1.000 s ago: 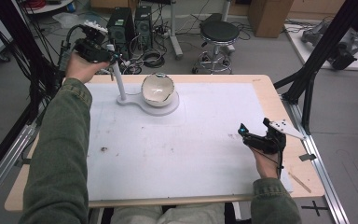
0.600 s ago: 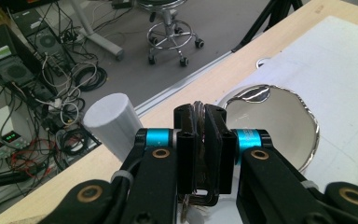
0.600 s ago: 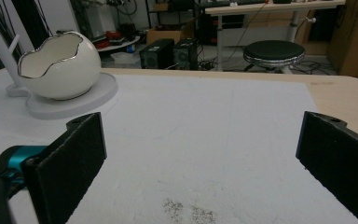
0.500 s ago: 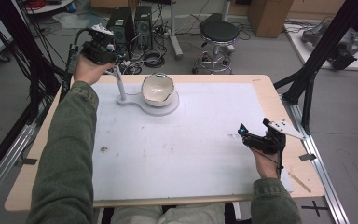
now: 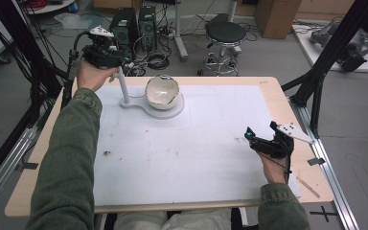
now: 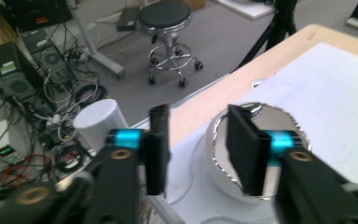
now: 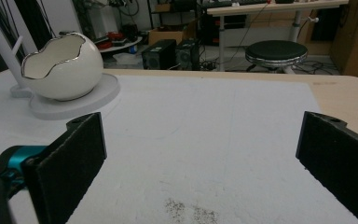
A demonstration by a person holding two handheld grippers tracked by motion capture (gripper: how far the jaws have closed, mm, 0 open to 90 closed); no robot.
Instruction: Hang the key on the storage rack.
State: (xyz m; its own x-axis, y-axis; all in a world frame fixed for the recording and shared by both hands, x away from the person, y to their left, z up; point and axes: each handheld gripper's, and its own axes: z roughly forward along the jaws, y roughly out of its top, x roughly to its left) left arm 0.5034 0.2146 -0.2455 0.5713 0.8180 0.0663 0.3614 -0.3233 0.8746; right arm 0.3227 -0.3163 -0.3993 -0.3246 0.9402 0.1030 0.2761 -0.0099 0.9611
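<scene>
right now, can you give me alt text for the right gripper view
The right gripper hangs with jaws wide open over a white mat, nothing between them. A white egg-shaped bowl with a jagged silver rim sits on a round white stand at far left.

Glossy ceramic against matt surfaces
The egg-shaped bowl [image 7: 60, 65] looked like glazed white ceramic with a shiny metallic rim; its stand [image 5: 139, 101] was matt white, the desk [image 5: 287, 115] pale wood under a matt white sheet [image 5: 196, 143]
</scene>
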